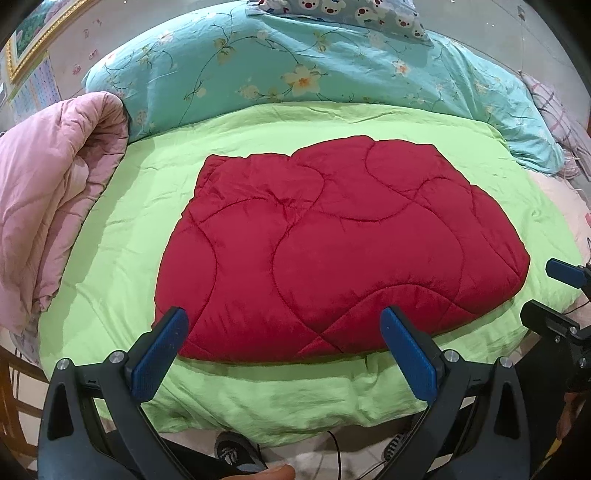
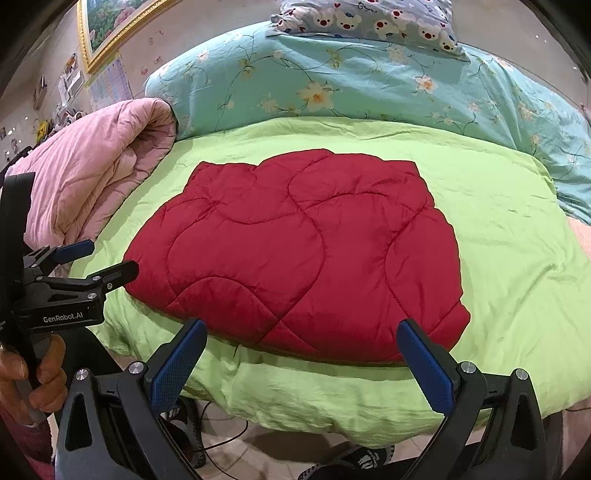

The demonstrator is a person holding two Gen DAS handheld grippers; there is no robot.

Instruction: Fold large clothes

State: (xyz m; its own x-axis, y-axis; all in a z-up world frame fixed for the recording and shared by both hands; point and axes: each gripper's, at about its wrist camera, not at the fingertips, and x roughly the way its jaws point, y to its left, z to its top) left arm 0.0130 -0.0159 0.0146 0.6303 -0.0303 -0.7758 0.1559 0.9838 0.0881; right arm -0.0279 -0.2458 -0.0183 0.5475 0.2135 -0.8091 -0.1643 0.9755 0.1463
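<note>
A red quilted garment [image 1: 332, 251] lies folded into a thick, roughly rectangular bundle on the green sheet [image 1: 122, 236]; it also shows in the right wrist view [image 2: 306, 254]. My left gripper [image 1: 284, 325] is open and empty, its blue pads [image 1: 159, 358] held just in front of the bundle's near edge. My right gripper [image 2: 303, 339] is open and empty too, at the bundle's near edge further right. The left gripper also shows at the left of the right wrist view [image 2: 99, 258], held by a hand.
A rolled pink quilt [image 1: 51, 206] lies at the left of the bed. A teal floral duvet [image 1: 295, 70] and a bear-print pillow [image 1: 354, 14] lie at the back. The sheet's front edge [image 1: 280, 417] hangs over the bed; shoes and a cable lie on the floor below.
</note>
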